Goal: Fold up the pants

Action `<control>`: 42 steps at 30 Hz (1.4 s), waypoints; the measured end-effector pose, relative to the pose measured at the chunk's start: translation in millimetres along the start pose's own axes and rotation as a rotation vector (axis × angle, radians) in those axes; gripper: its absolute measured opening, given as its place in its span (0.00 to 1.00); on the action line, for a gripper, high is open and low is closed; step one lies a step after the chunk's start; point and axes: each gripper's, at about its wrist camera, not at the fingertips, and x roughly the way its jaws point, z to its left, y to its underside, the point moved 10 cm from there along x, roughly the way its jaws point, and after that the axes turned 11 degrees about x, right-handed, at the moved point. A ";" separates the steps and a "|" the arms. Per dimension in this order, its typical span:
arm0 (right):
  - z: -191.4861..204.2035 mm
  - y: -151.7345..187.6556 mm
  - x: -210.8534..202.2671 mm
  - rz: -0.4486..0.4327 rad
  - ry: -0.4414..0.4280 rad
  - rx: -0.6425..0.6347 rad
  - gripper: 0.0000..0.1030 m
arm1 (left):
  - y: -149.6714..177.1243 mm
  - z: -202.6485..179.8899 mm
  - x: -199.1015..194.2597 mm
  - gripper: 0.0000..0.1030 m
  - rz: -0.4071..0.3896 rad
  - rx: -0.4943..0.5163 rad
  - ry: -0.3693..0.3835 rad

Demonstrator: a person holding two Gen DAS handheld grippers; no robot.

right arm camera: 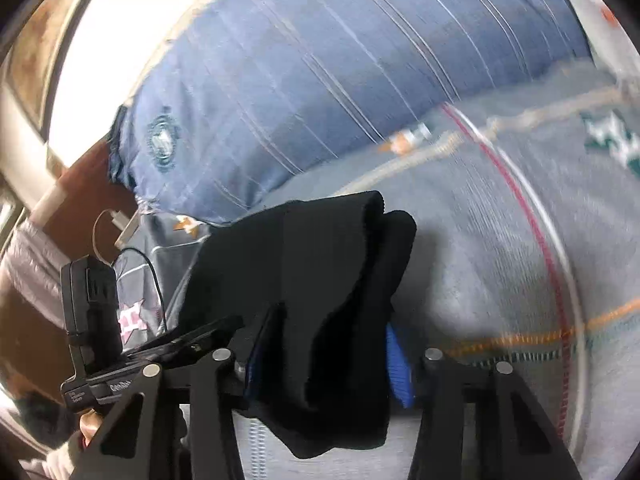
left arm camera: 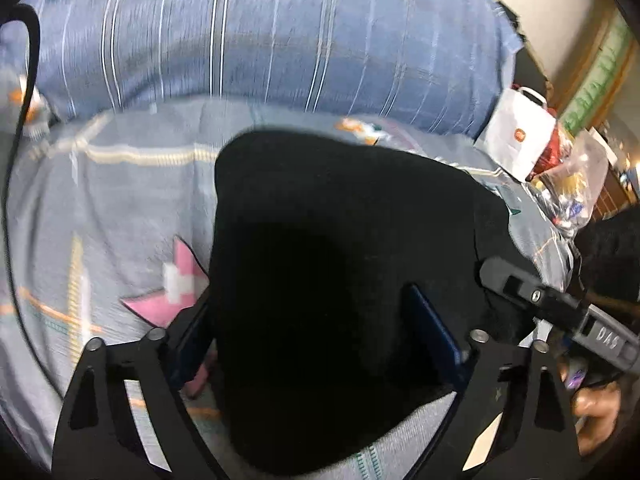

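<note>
Near, at 6 o'clock in each wrist view, left gripper [left arm camera: 312, 340] and right gripper [right arm camera: 324, 364] each pinch an edge of the black pants [left arm camera: 340, 240], apparently raised to carry a fold across. The knit looks soft and matte, doubled into thick rounded layers. Beyond, toward 12 o'clock: a grey patterned bedsheet [left arm camera: 120, 208], then a plump striped blue pillow [left arm camera: 260, 32].

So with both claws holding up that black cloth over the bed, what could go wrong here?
The black pants hang bunched between the right gripper fingers, so layers might slip out unevenly. The left gripper seems to hold a wide, thick wad, which could spoil the fold. A thin cable hangs beside the cloth and might snag.
</note>
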 end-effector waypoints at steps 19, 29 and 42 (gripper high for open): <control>55.6 -17.3 33.6 0.026 0.031 -0.139 0.44 | 6.2 79.1 -47.8 0.86 -0.045 -0.180 0.030; 29.5 -14.7 50.5 0.151 -0.086 0.030 0.73 | 24.6 79.1 0.1 0.94 0.042 -0.231 0.086; 54.3 -12.4 35.7 0.141 -0.254 0.039 0.35 | -10.0 41.6 -20.9 0.64 -0.050 -0.074 0.138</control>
